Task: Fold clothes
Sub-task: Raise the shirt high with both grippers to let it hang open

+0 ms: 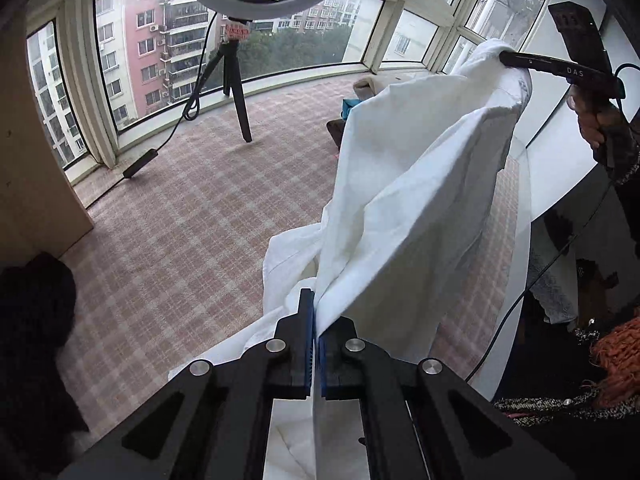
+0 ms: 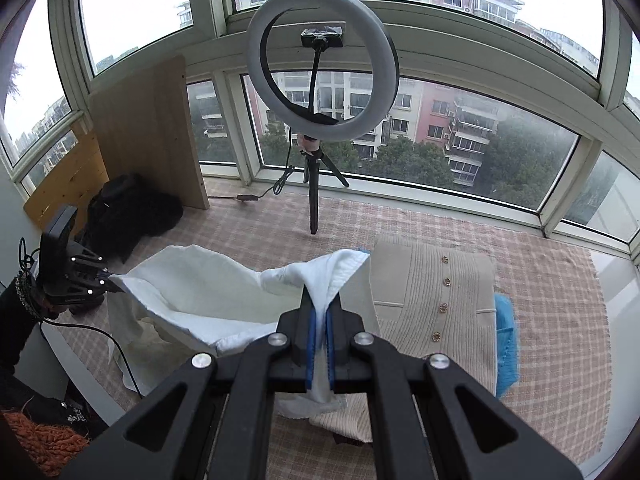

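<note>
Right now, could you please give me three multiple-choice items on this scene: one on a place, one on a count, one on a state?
1. Where does the beige cardigan lie?
A. on the checked cloth
B. on the windowsill
C. over the tripod

2. How many gold buttons show on the cardigan?
A. two
B. four
C. seven

3. How is the white garment held?
A. flat, untouched
B. by one gripper only
C. pinched by both grippers

Answers:
1 A: it rests folded on the cloth, right of the garment.
2 B: four sit in a row.
3 C: the left gripper and the right gripper each clamp white fabric, which hangs lifted between them.
</note>
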`<state>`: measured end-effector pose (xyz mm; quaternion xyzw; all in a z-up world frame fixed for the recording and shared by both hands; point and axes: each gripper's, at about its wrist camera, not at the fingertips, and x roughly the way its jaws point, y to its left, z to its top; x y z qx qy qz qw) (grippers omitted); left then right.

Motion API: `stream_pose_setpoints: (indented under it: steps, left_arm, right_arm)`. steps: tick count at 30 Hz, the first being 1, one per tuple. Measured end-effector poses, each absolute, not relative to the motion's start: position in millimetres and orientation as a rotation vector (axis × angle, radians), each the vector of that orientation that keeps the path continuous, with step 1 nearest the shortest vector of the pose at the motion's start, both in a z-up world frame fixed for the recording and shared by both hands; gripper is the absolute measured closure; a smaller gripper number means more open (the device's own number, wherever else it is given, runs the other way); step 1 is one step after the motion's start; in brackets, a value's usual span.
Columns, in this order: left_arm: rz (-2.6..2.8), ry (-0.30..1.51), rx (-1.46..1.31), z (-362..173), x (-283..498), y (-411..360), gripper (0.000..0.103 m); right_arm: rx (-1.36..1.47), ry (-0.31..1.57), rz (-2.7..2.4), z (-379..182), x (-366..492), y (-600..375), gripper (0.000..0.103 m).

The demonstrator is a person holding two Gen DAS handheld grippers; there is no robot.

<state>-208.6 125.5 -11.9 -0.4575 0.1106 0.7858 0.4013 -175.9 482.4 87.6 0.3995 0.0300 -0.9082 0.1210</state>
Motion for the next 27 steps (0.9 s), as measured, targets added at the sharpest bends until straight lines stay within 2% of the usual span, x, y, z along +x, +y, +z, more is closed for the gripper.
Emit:
stream_pose_setpoints:
  steps: [8,10,13,15,18,20,23,27]
  left_arm:
    - [2.323,0.354,-0.931,98.4,-182.9,54.5,0.102]
    - [2.408,0.394,-0.860,133.8,-177.9,34.1,0.102]
    - [2.471,0.327,-0.768,182.2,-164.8,-1.2,0.102]
    - [2.461,0.364,-0.790,183.8,-155.5,-8.3,0.102]
    - [2.424,0.464,-0.856,173.4,-142.5,-11.6,0.102]
    - [2.399,0.521,-0.867,169.6,-131.0,-16.1,0.102]
    - [2.449,0.495,-0.782,203.0,-109.6,-36.8,0.102]
    - [2.514,0.566,-0.601,246.5,-70.9,-50.3,0.102]
  right_arm:
    - [0.756,0.157,-2.706,226.8,-155.8,404.8,0.099]
    - [0.681,0.092,-2.693,266.0,-153.7,386.6,0.099]
    - [0.554,0.013,-2.694,315.9,-141.0,368.6,0.099]
    - [0.482,-0.022,-2.713,329.2,-131.7,354.0,0.099]
    - [0.611,0.062,-2.732,324.4,-137.2,322.1,0.099]
    - [0.615,0.051,-2.739,334.5,-131.0,310.9,0.099]
    - [0.528,0.004,-2.762,367.5,-105.1,305.5,0.099]
    - [0.373,0.049,-2.805,404.6,-54.6,292.9,0.099]
